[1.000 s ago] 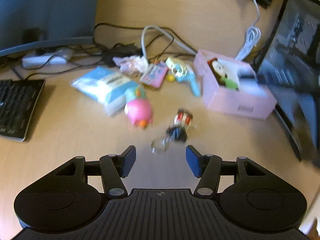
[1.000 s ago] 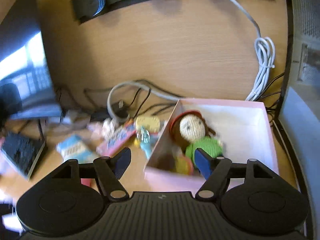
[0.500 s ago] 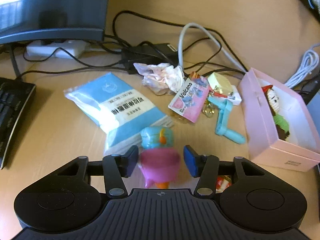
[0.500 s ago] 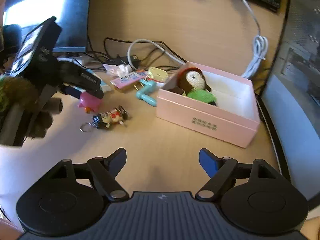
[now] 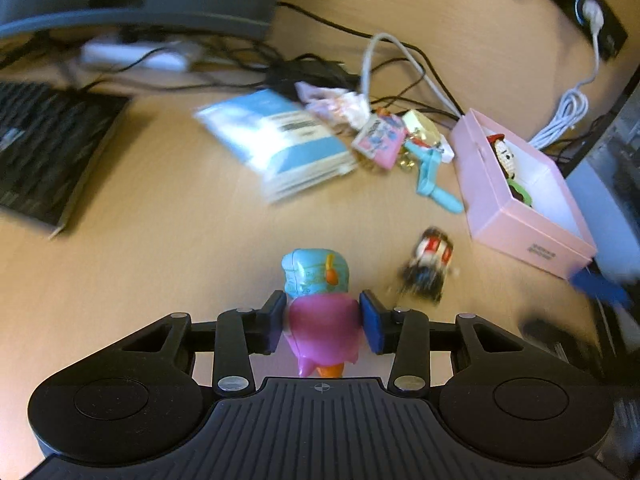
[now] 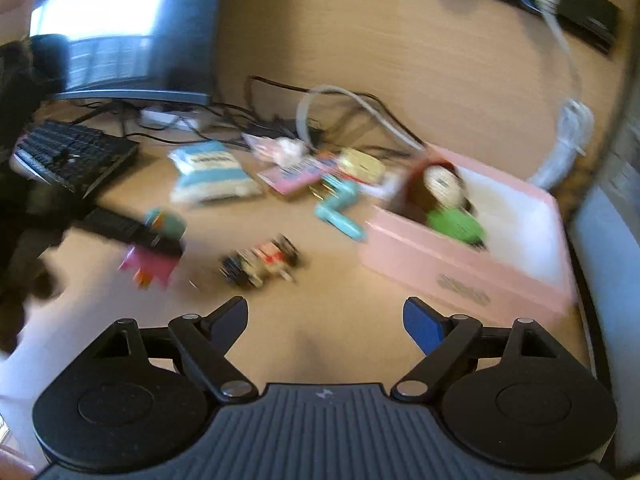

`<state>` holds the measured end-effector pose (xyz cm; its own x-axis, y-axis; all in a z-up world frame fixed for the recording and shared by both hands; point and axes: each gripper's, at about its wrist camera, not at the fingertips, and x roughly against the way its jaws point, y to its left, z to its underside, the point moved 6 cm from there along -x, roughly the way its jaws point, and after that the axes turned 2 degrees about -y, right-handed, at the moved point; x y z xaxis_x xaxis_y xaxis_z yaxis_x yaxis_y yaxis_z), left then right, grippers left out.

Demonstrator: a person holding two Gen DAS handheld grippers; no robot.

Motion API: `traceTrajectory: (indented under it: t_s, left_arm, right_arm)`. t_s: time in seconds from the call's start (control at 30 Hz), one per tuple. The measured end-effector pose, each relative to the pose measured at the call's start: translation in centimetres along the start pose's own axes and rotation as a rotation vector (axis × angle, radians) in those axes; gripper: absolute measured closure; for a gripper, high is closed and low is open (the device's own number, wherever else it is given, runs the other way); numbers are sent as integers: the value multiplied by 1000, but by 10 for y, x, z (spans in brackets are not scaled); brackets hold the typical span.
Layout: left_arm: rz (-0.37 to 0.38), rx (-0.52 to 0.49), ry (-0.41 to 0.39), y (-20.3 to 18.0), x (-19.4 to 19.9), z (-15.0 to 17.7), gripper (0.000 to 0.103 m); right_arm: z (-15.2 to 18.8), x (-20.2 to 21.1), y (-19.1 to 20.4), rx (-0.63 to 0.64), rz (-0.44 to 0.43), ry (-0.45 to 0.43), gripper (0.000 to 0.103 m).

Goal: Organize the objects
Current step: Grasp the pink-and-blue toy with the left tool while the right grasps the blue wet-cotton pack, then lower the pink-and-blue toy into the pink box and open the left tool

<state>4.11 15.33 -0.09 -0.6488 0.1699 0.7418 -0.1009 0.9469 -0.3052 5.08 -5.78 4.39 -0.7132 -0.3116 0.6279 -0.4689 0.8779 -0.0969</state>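
Toy: pink-and-teal figure (image 5: 320,312) sits between the left tongs (image 5: 323,322), clamped by both pads.
Right tongs (image 6: 325,320): spread wide, holding nothing, above the counter (image 6: 320,300).
Count: one pink box (image 6: 472,268), one knitted doll (image 6: 444,196) inside, one keychain figure (image 6: 260,266) on the counter.

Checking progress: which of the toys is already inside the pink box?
The knitted doll with the green body; the others lie on the desk or sit in the left gripper.

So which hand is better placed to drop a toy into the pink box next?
Left. Its tongs are shut on the pink and blue toy, with the pink box ahead to the right. The right tongs are open and hold nothing.
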Motion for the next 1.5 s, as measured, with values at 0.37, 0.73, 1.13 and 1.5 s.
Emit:
traceTrajectory:
  t_s: [0.37, 0.73, 1.13, 1.5]
  left_arm:
    - [-43, 86, -37, 85, 98, 27, 59]
    - [-64, 107, -61, 124, 129, 35, 59]
    - [50, -30, 57, 71, 80, 42, 59]
    - [251, -198, 150, -43, 37, 18, 59]
  right_arm:
    - [-105, -132, 98, 84, -188, 57, 12]
    - [-119, -224, 113, 31, -106, 196, 39]
    - [-54, -66, 101, -35, -266, 140, 47]
    - [38, 52, 16, -116, -7, 163, 47]
